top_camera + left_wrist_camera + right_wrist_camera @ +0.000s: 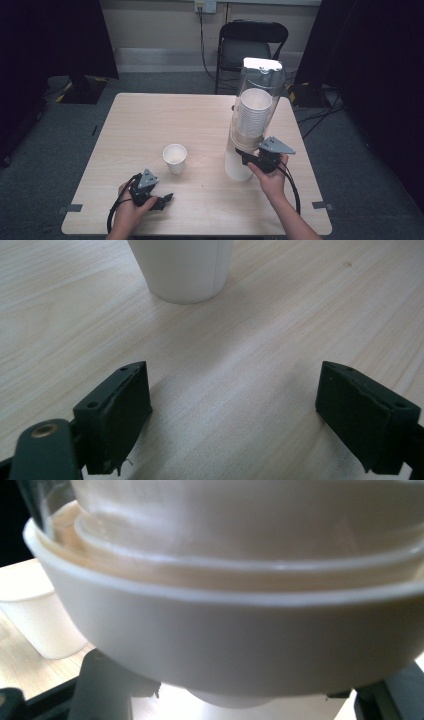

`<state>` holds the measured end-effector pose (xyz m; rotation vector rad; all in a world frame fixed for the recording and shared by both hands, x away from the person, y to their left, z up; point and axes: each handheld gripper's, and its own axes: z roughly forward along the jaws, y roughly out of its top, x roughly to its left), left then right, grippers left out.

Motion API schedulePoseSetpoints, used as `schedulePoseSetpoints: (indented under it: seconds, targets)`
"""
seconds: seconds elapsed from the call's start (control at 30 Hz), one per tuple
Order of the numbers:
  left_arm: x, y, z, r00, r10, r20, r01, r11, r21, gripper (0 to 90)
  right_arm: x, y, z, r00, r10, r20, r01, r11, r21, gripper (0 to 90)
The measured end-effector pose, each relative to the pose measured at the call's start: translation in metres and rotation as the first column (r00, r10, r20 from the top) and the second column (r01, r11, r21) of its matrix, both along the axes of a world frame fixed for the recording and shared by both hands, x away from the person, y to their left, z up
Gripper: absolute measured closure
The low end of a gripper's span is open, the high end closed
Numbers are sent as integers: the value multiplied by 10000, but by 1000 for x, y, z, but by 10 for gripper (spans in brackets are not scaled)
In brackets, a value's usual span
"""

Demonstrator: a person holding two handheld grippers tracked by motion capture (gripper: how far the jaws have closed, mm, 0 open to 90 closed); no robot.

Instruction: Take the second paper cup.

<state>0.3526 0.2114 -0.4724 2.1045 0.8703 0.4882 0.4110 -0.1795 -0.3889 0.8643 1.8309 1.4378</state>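
A tall clear cup dispenser stands at the table's right side with a stack of white paper cups inside it. My right gripper is at the dispenser's lower end, just under its white collar. Its jaws stand open on either side of a rounded white cup bottom that pokes down from the collar. A single white paper cup stands upright near the table's middle. My left gripper rests low near the front left edge, open and holding nothing, pointing at that cup.
The light wooden table has bare surface at the back and left. A black chair stands behind the table's far edge. Dark curtains hang on both sides, and cables run on the floor at the right.
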Motion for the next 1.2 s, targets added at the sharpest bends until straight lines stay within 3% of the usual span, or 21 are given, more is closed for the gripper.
schedulePoseSetpoints:
  seconds: [1.2]
  targets:
    - [0, 0, 0, 10000, 16, 16, -16, 10000, 7, 138, 2, -2, -4, 9997, 233, -108, -235, 9995, -202, 361]
